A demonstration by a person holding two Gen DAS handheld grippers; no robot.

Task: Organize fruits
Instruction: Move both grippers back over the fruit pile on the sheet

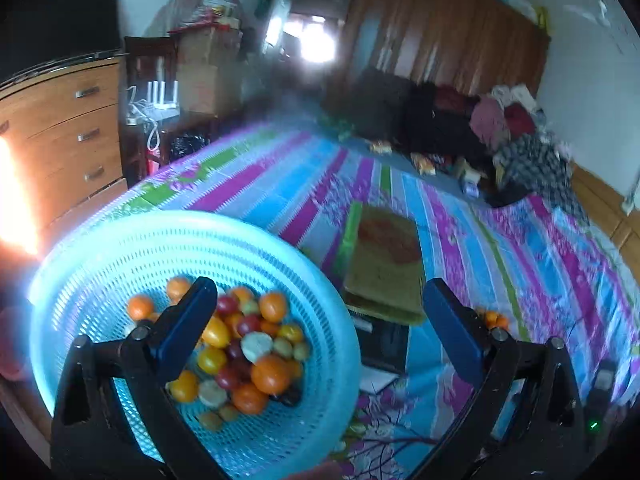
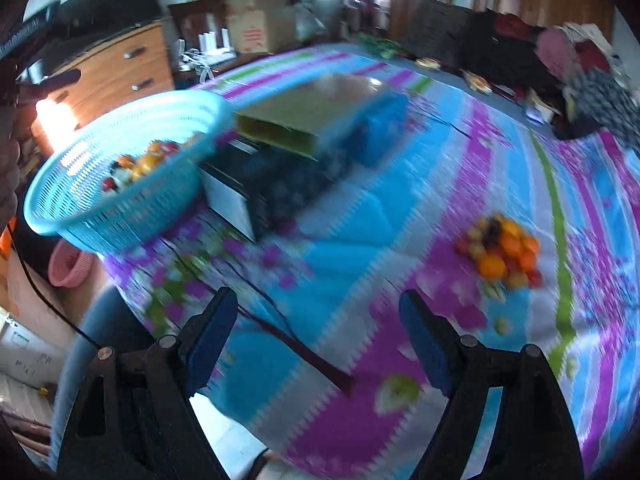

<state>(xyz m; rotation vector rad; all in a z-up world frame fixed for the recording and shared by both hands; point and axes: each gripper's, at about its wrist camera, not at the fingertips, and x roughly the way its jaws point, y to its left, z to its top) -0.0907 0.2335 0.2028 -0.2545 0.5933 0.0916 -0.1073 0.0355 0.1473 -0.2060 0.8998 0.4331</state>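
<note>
A blue plastic basket [image 1: 100, 256] holds a heap of small fruits [image 1: 244, 344], orange, yellow, red and pale green. My left gripper [image 1: 320, 320] is open and empty above the basket's right rim, its left finger over the fruits. The basket also shows in the right wrist view [image 2: 120, 216]. A second pile of small fruits [image 2: 502, 250] lies loose on the striped bedspread [image 2: 360, 240]. My right gripper [image 2: 320, 336] is open and empty, above the bedspread, left of and nearer than that pile. A few of those fruits [image 1: 494, 318] show behind my left gripper's right finger.
A flat yellow-green box [image 2: 312, 116] rests on dark boxes [image 2: 260, 196] right of the basket. A wooden drawer chest [image 1: 68, 140] stands left of the bed. Clothes [image 1: 516, 128] and snack packets lie at the far end. A pink basket [image 2: 68, 264] sits on the floor.
</note>
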